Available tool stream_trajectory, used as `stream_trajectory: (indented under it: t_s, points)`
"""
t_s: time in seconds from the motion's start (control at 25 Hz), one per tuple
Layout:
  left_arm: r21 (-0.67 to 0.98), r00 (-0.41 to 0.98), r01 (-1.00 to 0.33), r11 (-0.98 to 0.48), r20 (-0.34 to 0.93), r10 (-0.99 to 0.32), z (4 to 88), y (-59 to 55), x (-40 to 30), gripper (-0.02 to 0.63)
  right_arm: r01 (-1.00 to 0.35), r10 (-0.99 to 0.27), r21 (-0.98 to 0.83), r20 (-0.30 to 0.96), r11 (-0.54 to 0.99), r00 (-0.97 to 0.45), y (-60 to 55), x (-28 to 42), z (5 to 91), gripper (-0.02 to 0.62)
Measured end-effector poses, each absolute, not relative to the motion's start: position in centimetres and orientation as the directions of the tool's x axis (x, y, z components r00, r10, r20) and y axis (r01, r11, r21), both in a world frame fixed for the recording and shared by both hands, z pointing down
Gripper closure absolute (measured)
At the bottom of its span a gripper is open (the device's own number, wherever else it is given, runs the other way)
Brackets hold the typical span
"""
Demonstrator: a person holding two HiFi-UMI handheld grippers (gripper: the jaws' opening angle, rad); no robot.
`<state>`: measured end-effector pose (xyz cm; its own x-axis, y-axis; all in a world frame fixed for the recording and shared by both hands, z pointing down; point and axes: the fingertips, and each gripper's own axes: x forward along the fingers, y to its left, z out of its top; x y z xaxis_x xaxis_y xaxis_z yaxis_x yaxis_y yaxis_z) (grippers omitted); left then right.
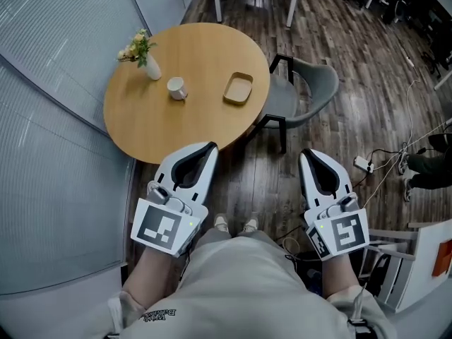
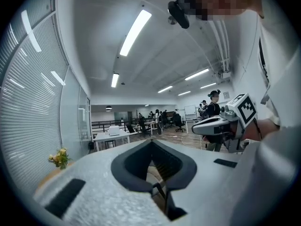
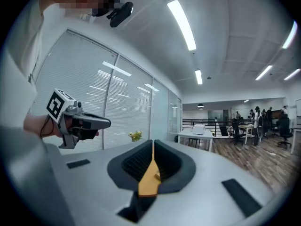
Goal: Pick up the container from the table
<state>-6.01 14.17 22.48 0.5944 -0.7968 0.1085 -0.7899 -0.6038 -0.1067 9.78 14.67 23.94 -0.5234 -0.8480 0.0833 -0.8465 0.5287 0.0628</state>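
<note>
The shallow tan wooden container [image 1: 238, 88] lies on the round wooden table [image 1: 155, 129] at about one o'clock from the left gripper [image 1: 210, 147], which is nearer than the right gripper [image 1: 305, 154]; both have their jaws closed together on nothing.
</note>
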Motion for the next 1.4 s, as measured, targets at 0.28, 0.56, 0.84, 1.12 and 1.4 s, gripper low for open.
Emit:
stream_trajectory:
  t_s: [0.28, 0.56, 0.84, 1.12, 1.4]
  points:
    - [-0.091, 0.587, -0.792, -0.603, 0.155, -0.795, 24.0, 13.2, -4.0, 0.586, -0.859, -0.857, 0.015, 0.079, 0.512, -0.510, 13.4, 12.2, 24.6, 0.561]
    - [-0.104, 0.578, -0.797, -0.594, 0.149, -0.802, 24.1, 12.6, -2.5, 0.586, -0.867, -0.864, -0.010, 0.072, 0.498, -0.498, 12.6, 14.3, 25.1, 0.561]
    - [-0.132, 0.540, -0.818, -0.560, 0.157, -0.827, 24.3, 12.2, -2.3, 0.586, -0.865, -0.863, -0.011, 0.060, 0.502, -0.501, 12.5, 15.3, 25.2, 0.561]
    - [-0.129, 0.551, -0.809, -0.573, 0.173, -0.816, 25.1, 11.6, -2.1, 0.586, -0.854, -0.851, -0.020, 0.064, 0.521, -0.521, 11.5, 14.9, 25.5, 0.561]
    - [-0.140, 0.555, -0.803, -0.580, 0.181, -0.812, 25.7, 8.7, -2.8, 0.586, -0.856, -0.852, -0.018, 0.076, 0.517, -0.517, 9.4, 13.9, 26.0, 0.561]
